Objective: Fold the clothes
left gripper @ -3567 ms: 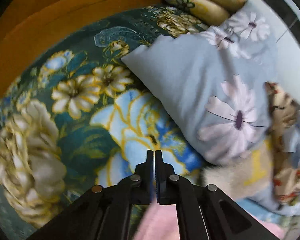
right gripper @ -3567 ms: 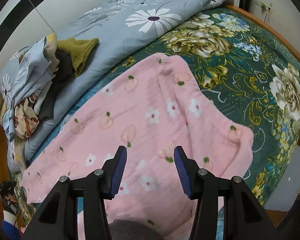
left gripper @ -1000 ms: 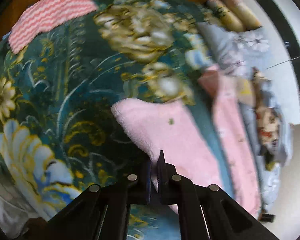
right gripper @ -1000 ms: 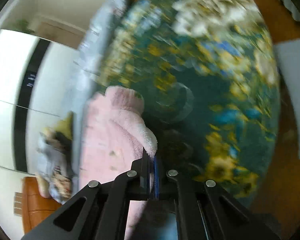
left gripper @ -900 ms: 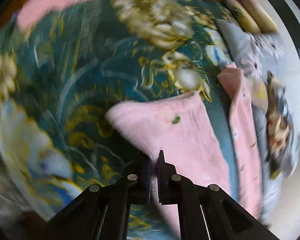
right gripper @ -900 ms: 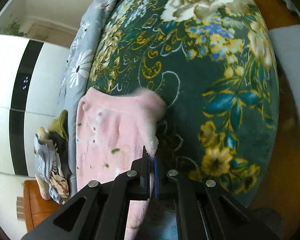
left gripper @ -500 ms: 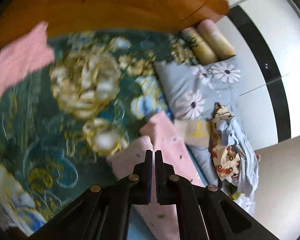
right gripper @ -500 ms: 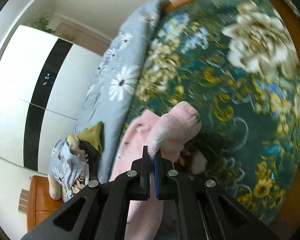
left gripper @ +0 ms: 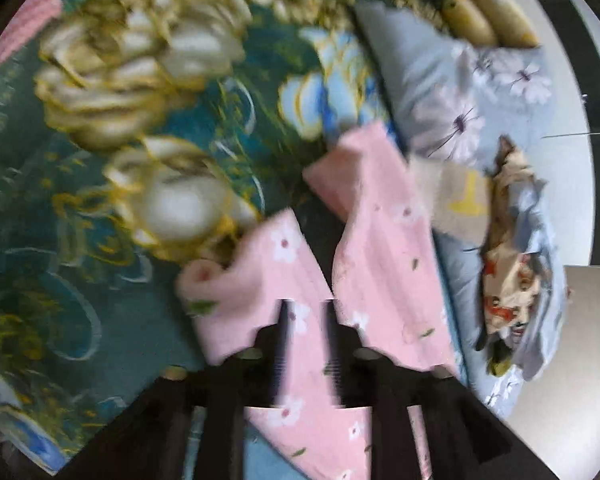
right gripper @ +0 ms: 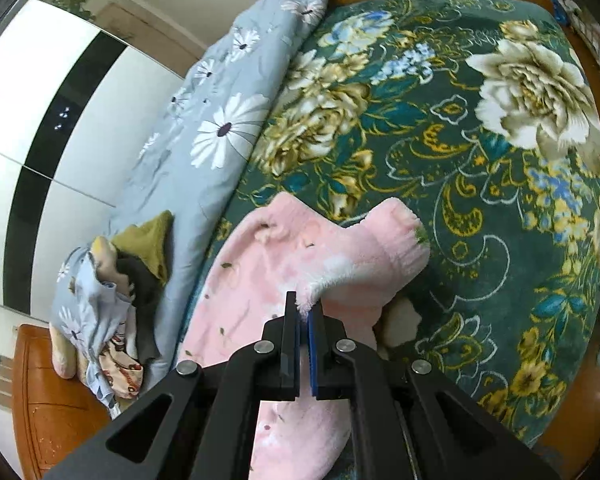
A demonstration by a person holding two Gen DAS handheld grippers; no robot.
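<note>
On the bed: pink garment (right gripper: pixel 300 264) lying on green floral blanket (right gripper: pixel 480 152), partly doubled over, fleecy side showing in right view.
Right gripper (right gripper: pixel 303 312): jaws pinching shut on a fleecy edge of the garment, lifting it off the blanket.
Left gripper (left gripper: pixel 305 320): jaws have just been opening, now standing partly apart; garment (left gripper: pixel 380 256) lying under the gap, pads not pressing it; view is blurring.
Beside garment: grey daisy quilt (right gripper: pixel 220 120) running along its far side, touching it.
Clutter: pile of clothes (right gripper: pixel 108 304) sitting at quilt's end, near the garment, not touching the grippers.
Further off: two yellowish bolsters (left gripper: pixel 484 4) lying past the quilt; pink striped cloth (left gripper: pixel 24 28) lying at blanket's far edge, well apart.
Background: white wardrobe (right gripper: pixel 40 120) standing behind the quilt.
</note>
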